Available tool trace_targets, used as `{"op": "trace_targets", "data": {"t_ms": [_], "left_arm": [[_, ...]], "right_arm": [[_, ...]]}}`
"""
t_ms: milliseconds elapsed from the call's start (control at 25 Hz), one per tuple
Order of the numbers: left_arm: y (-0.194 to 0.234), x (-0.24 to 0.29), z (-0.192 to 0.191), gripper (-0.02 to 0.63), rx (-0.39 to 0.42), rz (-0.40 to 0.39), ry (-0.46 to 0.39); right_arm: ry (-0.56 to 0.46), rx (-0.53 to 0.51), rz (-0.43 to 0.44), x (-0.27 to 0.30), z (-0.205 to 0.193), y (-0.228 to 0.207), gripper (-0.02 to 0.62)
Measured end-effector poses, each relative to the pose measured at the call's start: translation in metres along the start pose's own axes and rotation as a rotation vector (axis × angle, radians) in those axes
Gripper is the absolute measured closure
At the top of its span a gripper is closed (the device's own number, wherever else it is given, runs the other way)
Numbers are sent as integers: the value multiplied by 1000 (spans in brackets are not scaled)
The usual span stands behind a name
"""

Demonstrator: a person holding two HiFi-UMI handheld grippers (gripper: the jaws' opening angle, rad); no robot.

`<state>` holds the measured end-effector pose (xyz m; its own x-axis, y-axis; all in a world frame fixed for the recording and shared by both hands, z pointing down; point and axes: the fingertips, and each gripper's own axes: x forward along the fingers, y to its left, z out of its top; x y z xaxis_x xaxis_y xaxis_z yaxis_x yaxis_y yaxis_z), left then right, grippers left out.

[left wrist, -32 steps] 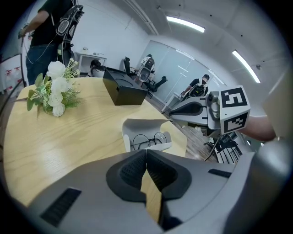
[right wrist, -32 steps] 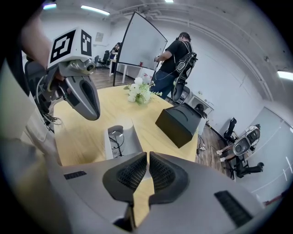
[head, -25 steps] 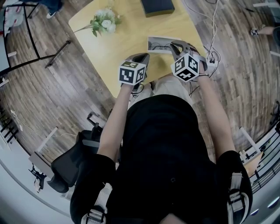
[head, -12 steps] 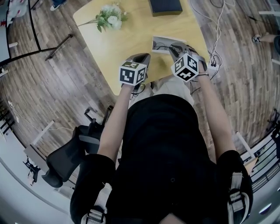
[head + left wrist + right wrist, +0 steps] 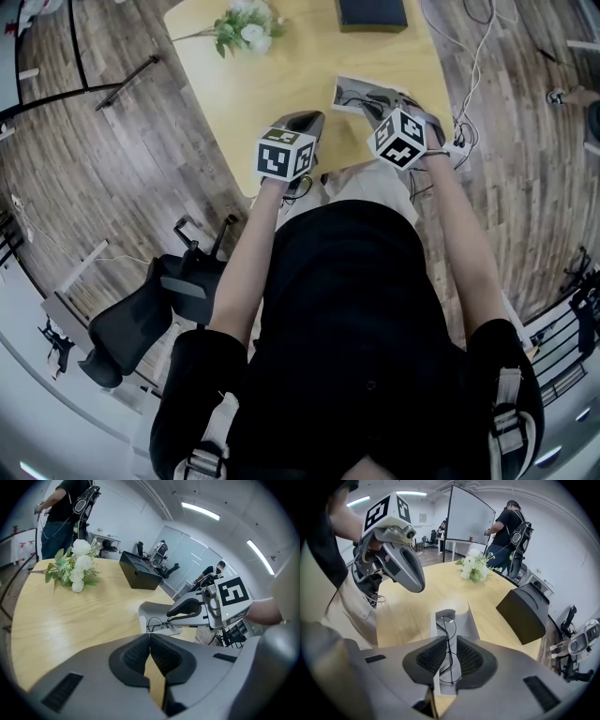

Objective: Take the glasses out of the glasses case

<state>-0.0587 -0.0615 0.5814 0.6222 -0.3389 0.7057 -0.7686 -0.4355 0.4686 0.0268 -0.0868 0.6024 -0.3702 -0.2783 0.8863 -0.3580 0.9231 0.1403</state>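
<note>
The right hand-held gripper points steeply down. Its jaws have just been opening and stand slightly apart astride the glasses in the glasses case. The left hand-held gripper is pressed together, empty.

The table is pale wood with a fine visible grain and a smooth, faintly sheeny top, while the floor around it is darker wood planking, streaked and matt. Near the table's right edge the open glasses case has a smooth, matt grey covering that looks like stiff board, and the glasses in it are thin dark wire with clear lenses. At the far edge the box is matt black.
</note>
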Motion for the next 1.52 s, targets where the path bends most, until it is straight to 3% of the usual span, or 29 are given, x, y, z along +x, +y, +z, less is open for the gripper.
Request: {"op": "trace_targets", "data": {"t_ms": [440, 840, 1520], "left_arm": [[3, 4, -2, 584, -35, 15, 4], [2, 15, 1, 584, -39, 18, 16], [-3, 15, 11, 584, -2, 11, 17]], "right_arm": [[41, -48, 96, 19, -8, 3, 512], [36, -18, 154, 27, -9, 4, 543], [11, 39, 85, 21, -13, -1, 568]]}}
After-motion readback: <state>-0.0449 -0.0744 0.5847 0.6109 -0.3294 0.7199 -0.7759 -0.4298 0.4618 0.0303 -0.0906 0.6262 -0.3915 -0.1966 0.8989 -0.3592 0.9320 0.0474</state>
